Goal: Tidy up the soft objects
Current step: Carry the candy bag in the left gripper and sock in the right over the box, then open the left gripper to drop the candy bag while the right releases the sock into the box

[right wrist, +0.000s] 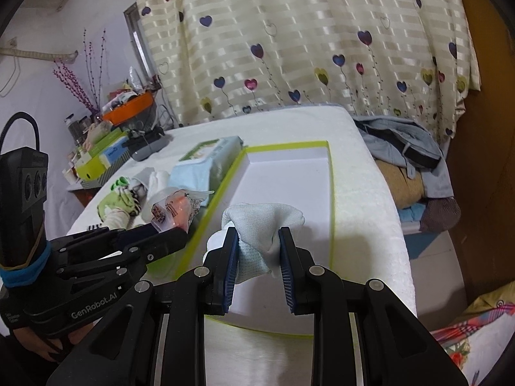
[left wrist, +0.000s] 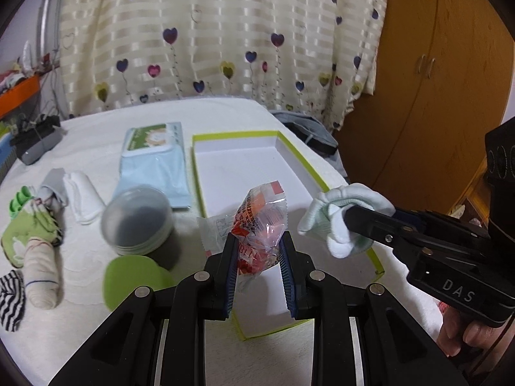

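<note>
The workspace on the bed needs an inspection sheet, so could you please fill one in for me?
Surface: white bed cover, lightly wrinkled.
Job's things: box with green rim, open and white inside; rolled socks and a white sock lie left of it.
Clutter: wipes pack, round container, green lid.
Grippers: left gripper shut on a snack packet; right gripper shut on a pale sock bundle, over the box.
Cables: black cable at the left gripper's camera.
Surroundings: heart curtain, wooden wardrobe, piled clothes.
</note>
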Tool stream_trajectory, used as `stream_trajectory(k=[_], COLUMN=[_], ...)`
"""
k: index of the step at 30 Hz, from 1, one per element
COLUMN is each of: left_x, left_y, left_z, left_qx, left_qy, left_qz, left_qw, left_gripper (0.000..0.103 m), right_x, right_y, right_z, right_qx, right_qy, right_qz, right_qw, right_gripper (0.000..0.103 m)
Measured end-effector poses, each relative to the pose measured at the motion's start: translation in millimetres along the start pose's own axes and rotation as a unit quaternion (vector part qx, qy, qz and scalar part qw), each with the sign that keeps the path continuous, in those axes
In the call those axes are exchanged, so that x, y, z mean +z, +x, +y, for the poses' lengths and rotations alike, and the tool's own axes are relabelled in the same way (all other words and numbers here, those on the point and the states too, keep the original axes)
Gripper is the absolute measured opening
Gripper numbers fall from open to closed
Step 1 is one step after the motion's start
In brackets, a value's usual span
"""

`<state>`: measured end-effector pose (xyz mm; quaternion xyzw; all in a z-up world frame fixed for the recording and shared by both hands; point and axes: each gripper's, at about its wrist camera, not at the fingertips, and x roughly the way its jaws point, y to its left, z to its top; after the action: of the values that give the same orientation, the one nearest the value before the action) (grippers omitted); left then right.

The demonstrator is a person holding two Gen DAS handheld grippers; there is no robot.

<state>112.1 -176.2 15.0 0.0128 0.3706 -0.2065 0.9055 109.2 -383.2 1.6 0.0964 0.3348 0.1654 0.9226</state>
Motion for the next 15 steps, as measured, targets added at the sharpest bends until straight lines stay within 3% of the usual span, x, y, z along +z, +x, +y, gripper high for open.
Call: stream_trajectory(k=[11,15], left_x=[-2,-3], left_y=[27,34], left_z=[-1,-3], left_qx=[-0.007,-0.009], left_qy=[0.001,0.002], left_qz=[0.026,0.033], left_qw=[0.9996,0.9994], left_gripper=[0.024,0.028], right_x=[-7,-9], right_y=[26,32], right_z=[-17,-22], right_qx=[-0.013,-0.026], right_qy=[0.007,0.01], right_qz=[0.039,0.049], right_qw=[0.999,0.998], right_gripper=[0.028,0.029])
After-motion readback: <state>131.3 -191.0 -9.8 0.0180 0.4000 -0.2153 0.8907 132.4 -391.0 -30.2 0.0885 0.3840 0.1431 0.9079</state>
